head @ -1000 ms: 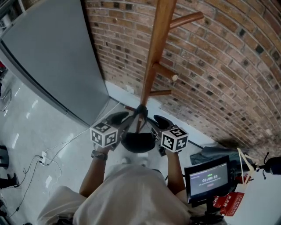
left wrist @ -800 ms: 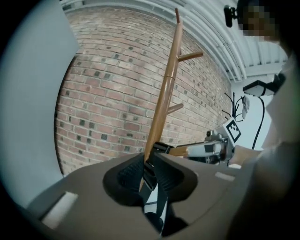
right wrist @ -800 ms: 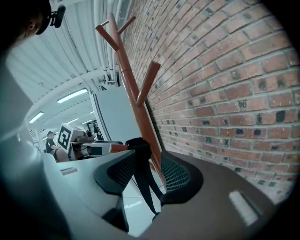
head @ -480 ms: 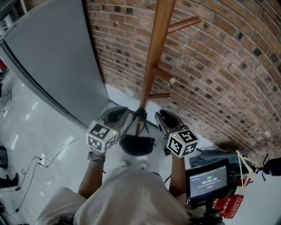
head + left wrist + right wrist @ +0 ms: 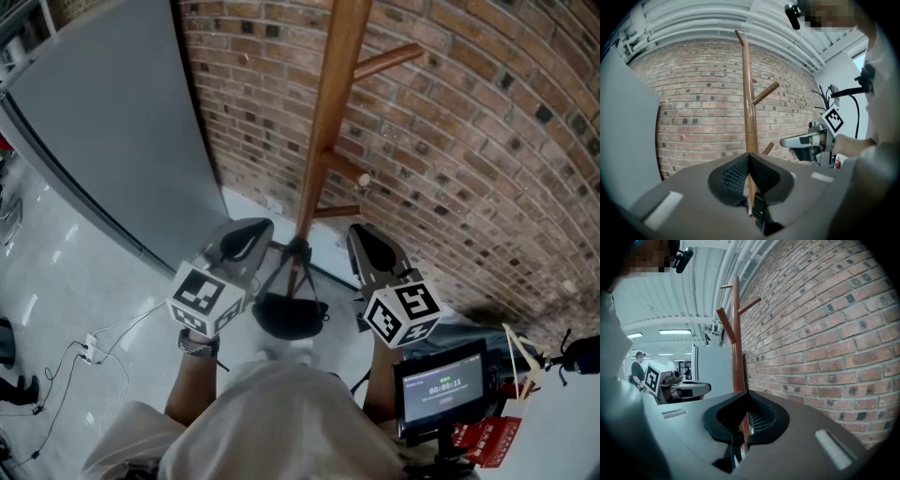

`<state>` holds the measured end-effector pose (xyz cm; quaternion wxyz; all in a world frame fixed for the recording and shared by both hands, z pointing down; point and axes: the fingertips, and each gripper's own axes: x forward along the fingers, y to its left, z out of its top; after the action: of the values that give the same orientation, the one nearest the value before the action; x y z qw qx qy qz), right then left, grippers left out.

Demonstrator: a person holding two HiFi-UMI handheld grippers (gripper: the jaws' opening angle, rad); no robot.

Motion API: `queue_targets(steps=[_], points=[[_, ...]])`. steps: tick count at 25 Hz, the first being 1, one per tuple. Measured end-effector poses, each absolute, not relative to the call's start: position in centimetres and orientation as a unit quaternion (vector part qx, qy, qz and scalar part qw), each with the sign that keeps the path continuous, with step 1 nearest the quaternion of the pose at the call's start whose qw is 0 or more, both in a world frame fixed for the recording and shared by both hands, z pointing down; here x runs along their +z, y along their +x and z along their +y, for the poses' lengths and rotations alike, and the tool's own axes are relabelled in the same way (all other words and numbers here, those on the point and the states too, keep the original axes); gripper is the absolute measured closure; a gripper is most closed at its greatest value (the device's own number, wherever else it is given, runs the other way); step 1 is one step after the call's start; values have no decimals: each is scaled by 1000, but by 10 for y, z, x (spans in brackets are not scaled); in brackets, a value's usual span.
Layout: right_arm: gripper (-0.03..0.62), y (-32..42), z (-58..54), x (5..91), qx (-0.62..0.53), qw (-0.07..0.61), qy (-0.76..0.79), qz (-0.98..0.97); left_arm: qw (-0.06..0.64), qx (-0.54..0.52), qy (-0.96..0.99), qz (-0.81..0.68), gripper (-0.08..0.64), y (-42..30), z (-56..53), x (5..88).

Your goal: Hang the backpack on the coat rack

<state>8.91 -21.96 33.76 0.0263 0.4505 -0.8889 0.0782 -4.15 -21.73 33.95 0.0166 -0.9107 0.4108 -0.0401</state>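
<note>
Since a second ago: both grippers are higher and a little wider apart, and the backpack [image 5: 289, 317] has come up with them. The right gripper [image 5: 747, 397] has just been closing, with a black strap [image 5: 732, 448] between its jaws.

Nearest, right: a small screen [image 5: 443, 380] on a stand beside the person's right arm.

Left gripper [image 5: 749, 159]: jaws pressed together on a black strap with a buckle [image 5: 759, 212], which runs down out of the pads. Right gripper: jaws likewise clamped on its strap. Both point roughly level toward the rack.

Backpack: a dark bundle hanging clear of the floor [image 5: 56, 272], below and between the two grippers. Its straps rise to a point just in front of the rack's pole. It is on no peg yet.

Farther: the wooden coat rack [image 5: 330, 112], upright, with pegs angled up to the right. Behind it is the brick wall [image 5: 469, 141]; a grey panel [image 5: 103, 122] stands to the far left.
</note>
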Motion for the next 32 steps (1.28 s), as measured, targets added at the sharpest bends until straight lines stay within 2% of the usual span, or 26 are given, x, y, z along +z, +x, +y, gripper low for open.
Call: queue_targets(steps=[13,32], points=[[592,83,-213,302,7,53,464,-884,74,-13,-905,418,560,-41,-210,293],[592,83,-215,304,23,43,459,-887,78,8,-899,431,560,-46,-215,291]])
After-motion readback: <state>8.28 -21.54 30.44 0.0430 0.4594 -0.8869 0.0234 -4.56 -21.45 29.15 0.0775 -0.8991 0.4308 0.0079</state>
